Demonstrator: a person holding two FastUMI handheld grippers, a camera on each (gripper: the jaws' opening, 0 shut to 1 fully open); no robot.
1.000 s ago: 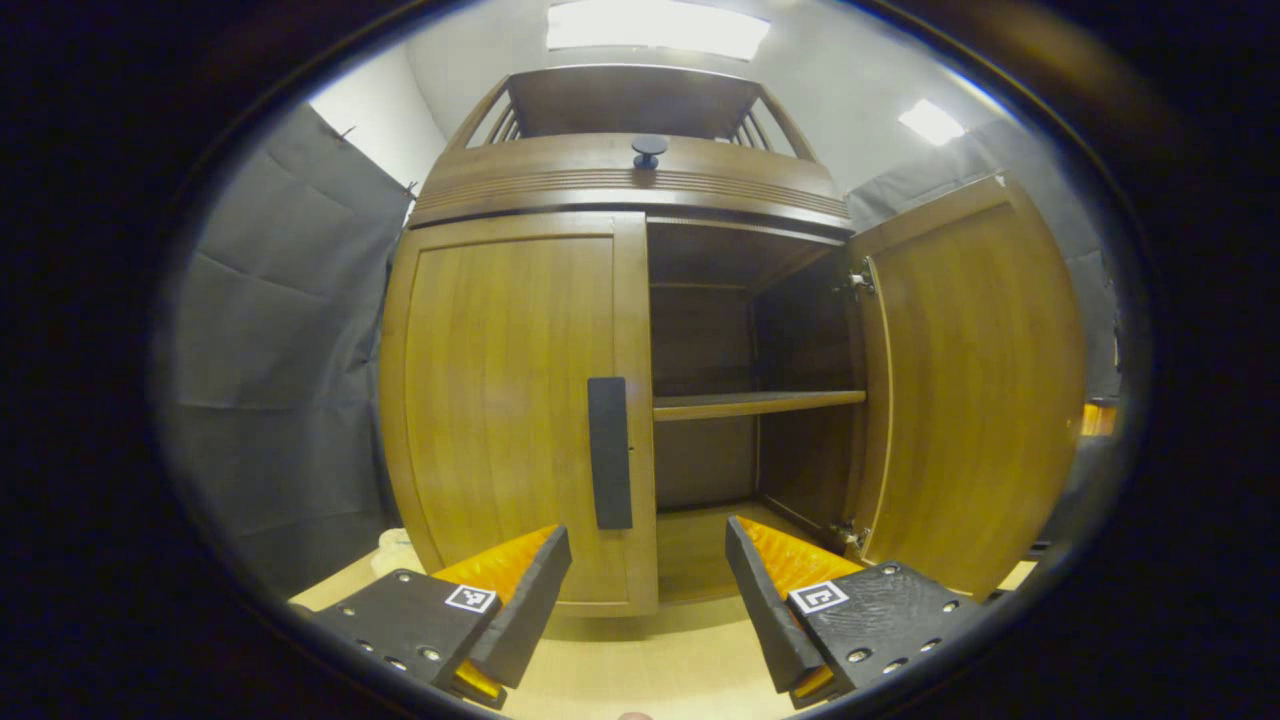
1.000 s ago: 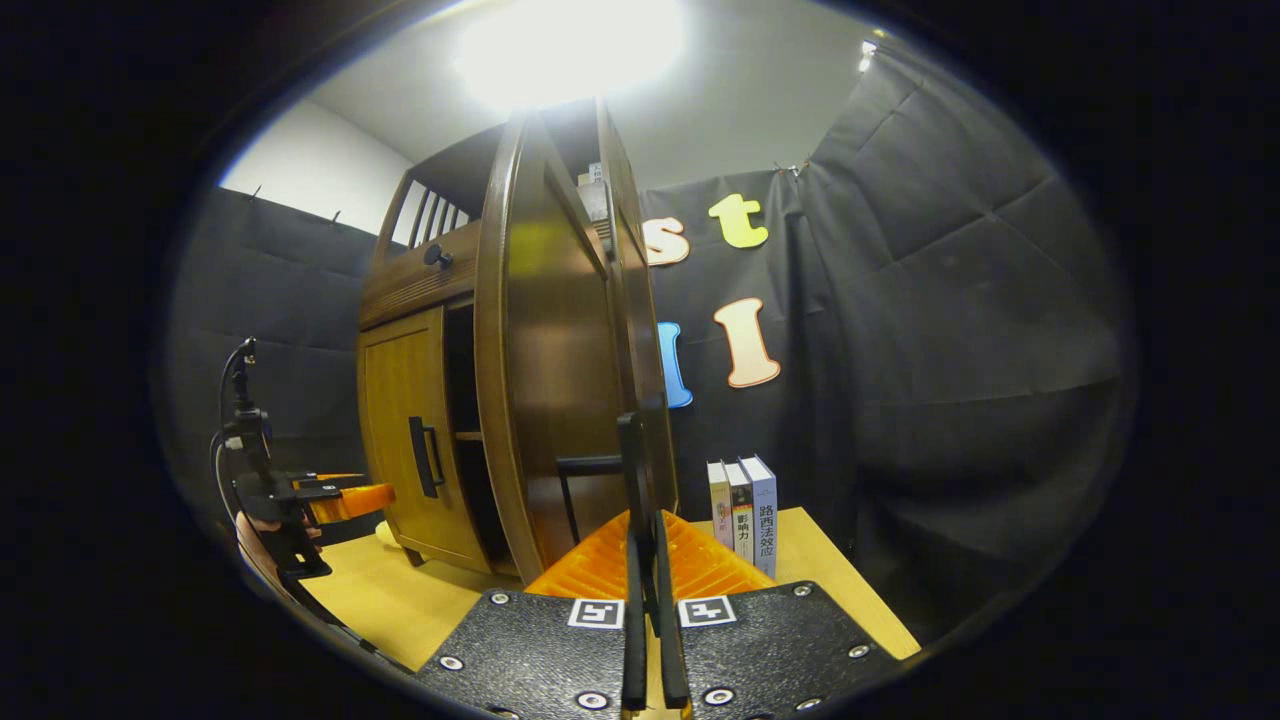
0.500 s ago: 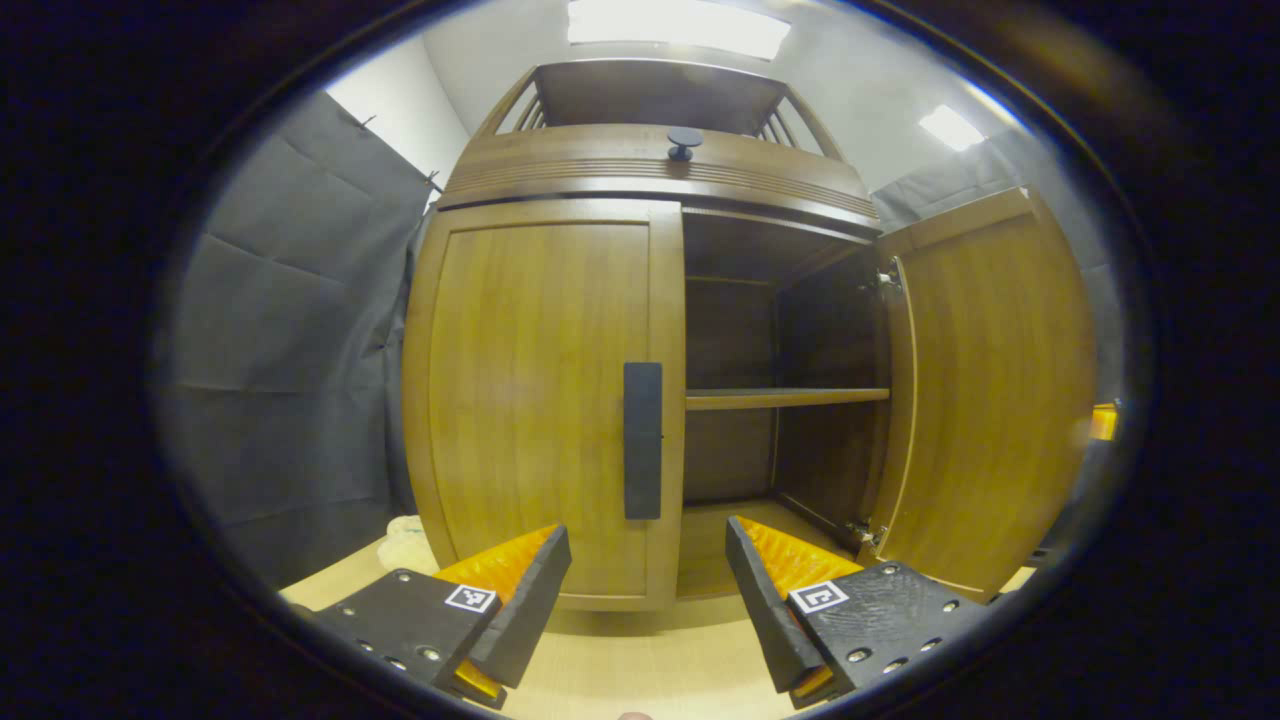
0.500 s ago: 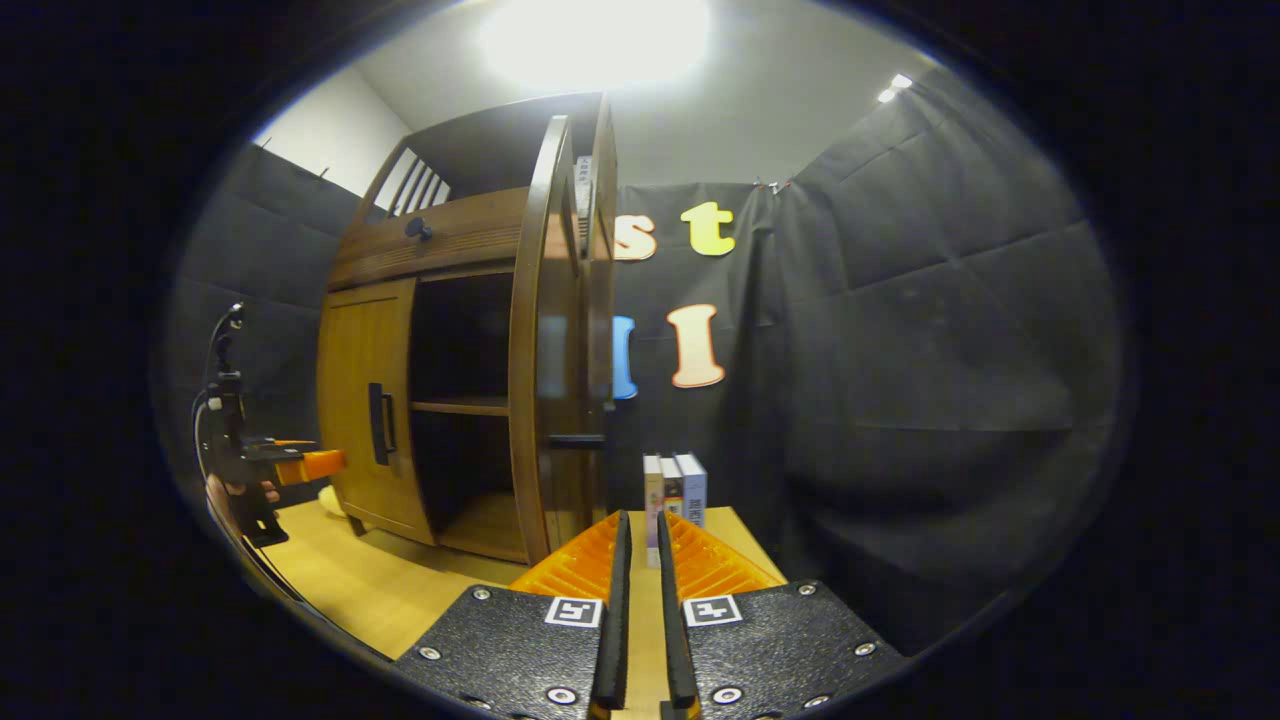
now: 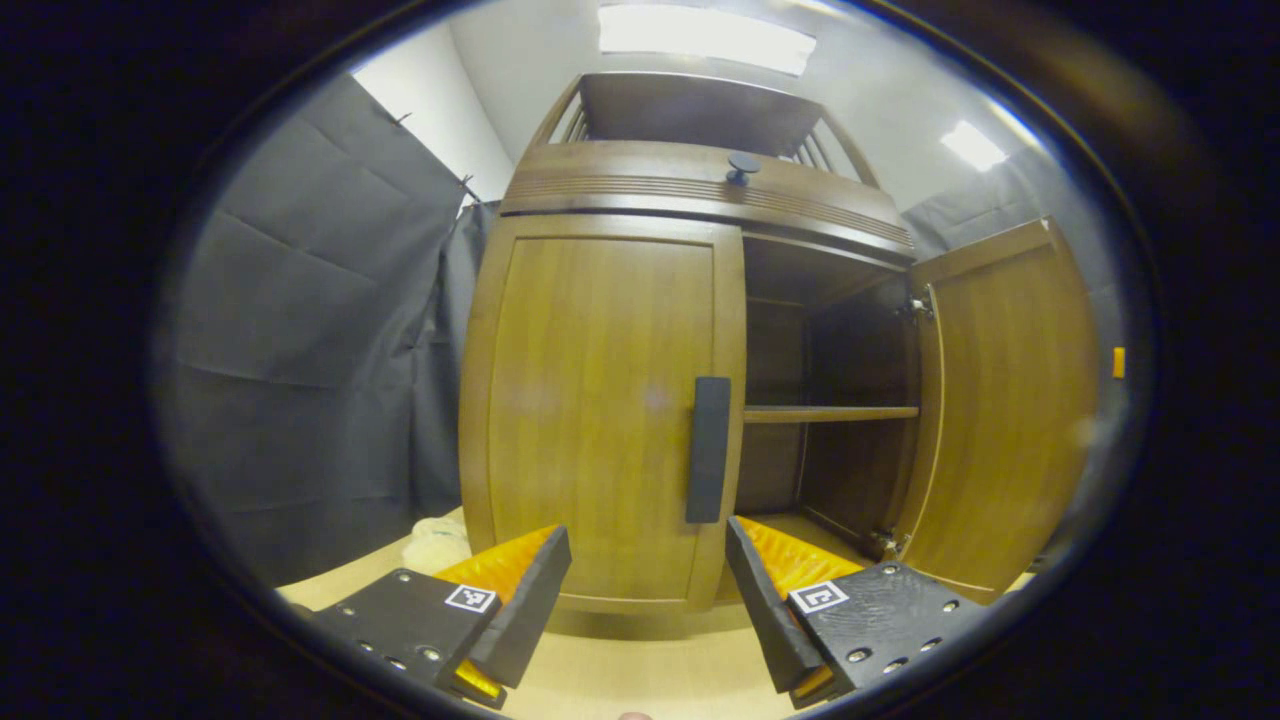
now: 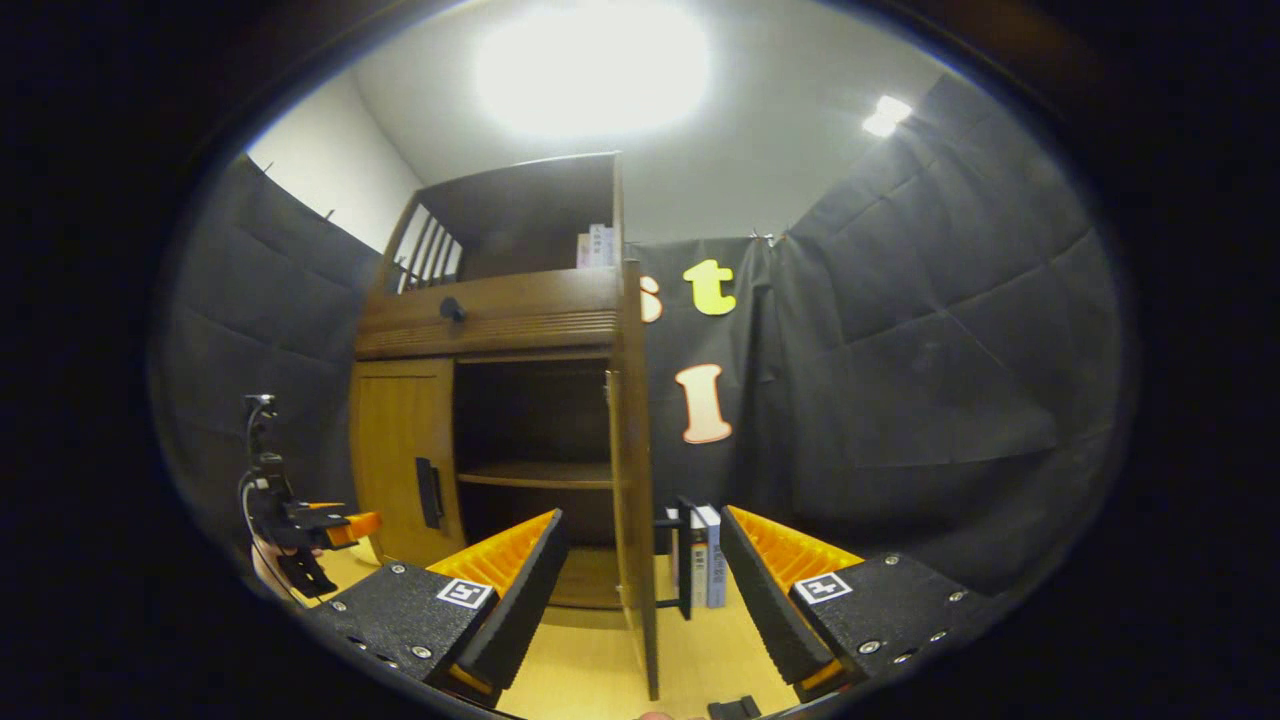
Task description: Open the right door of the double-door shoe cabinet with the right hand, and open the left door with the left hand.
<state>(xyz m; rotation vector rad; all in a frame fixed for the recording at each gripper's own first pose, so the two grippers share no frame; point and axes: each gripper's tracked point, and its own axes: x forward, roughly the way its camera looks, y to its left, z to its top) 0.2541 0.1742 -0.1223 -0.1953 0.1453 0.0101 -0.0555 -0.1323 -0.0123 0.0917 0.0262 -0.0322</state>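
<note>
The wooden shoe cabinet (image 5: 700,190) stands close ahead in the left gripper view. Its left door (image 5: 590,420) is closed, with a dark vertical handle (image 5: 708,450) at its inner edge. The right door (image 5: 1010,400) is swung wide open and bares an inner shelf (image 5: 830,412). My left gripper (image 5: 648,590) is open, low in front of the left door, a little short of the handle. My right gripper (image 6: 640,600) is open too, and the right door (image 6: 632,450) stands edge-on between its fingers without touching them. The left gripper (image 6: 310,525) appears far left in the right gripper view.
Several books (image 6: 705,560) stand upright behind the open door, by the black cloth wall. A pale crumpled thing (image 5: 435,545) lies at the cabinet's left foot. The cabinet rests on a light wooden surface (image 5: 620,670). A drawer knob (image 5: 742,165) sits above the doors.
My right gripper has let go of the right door's handle, opened and drawn back. The right door has swung further open. The cabinet has shifted rightward in the left gripper view.
</note>
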